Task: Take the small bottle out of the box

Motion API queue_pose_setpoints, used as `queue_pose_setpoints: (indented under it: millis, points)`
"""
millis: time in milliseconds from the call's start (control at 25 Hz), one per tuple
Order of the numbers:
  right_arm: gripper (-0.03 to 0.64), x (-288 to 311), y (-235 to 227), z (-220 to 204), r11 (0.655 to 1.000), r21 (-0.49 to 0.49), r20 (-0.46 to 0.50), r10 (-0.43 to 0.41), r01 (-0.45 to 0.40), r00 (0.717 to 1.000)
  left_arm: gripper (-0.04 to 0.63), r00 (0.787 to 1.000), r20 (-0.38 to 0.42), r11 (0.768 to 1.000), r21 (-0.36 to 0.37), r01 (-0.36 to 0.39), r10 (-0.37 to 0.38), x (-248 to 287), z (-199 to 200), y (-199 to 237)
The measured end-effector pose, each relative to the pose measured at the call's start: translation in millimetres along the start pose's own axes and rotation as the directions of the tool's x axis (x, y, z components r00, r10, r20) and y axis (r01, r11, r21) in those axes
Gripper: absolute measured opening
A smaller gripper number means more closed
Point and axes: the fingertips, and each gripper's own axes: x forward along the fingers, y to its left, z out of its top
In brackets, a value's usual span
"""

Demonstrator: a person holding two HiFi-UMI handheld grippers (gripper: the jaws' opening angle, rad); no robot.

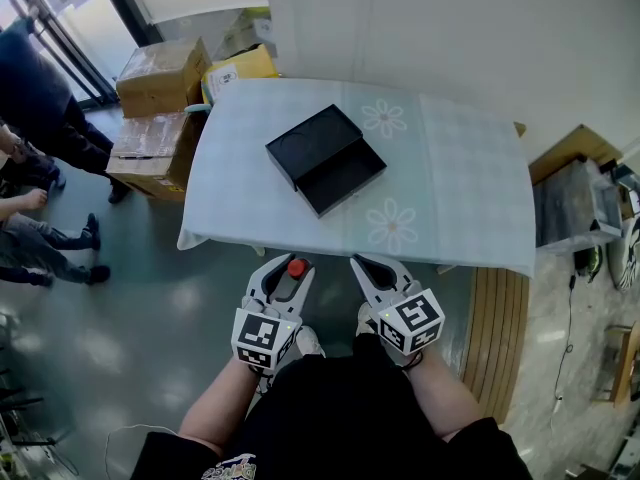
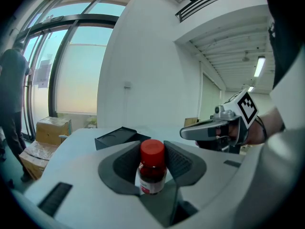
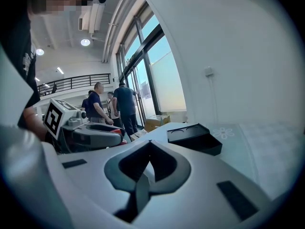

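Now my left gripper [image 1: 288, 264] clamps the small bottle [image 2: 152, 168], my right gripper [image 3: 149, 144] is pinched closed and empty, and the box [image 1: 325, 158] sits open on the table [image 1: 460, 188].

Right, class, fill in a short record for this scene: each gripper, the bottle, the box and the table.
left gripper: shut on the small bottle, held just off the near edge of the table
right gripper: fingers together, empty
small bottle: red cap, upright between the left fingers
box: black, open, on the table
table: pale cloth with flower prints
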Motion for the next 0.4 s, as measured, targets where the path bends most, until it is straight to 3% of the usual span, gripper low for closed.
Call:
queue_pose_setpoints:
  millis: [400]
  points:
    - [0.023,-4.6,-0.5,2.0,1.000,-0.006,0.001,0.006,-0.006,1.000,0.169,1.000,0.002,1.000,0.003,-0.005,0.005,-0.8,1.1,-5.3]
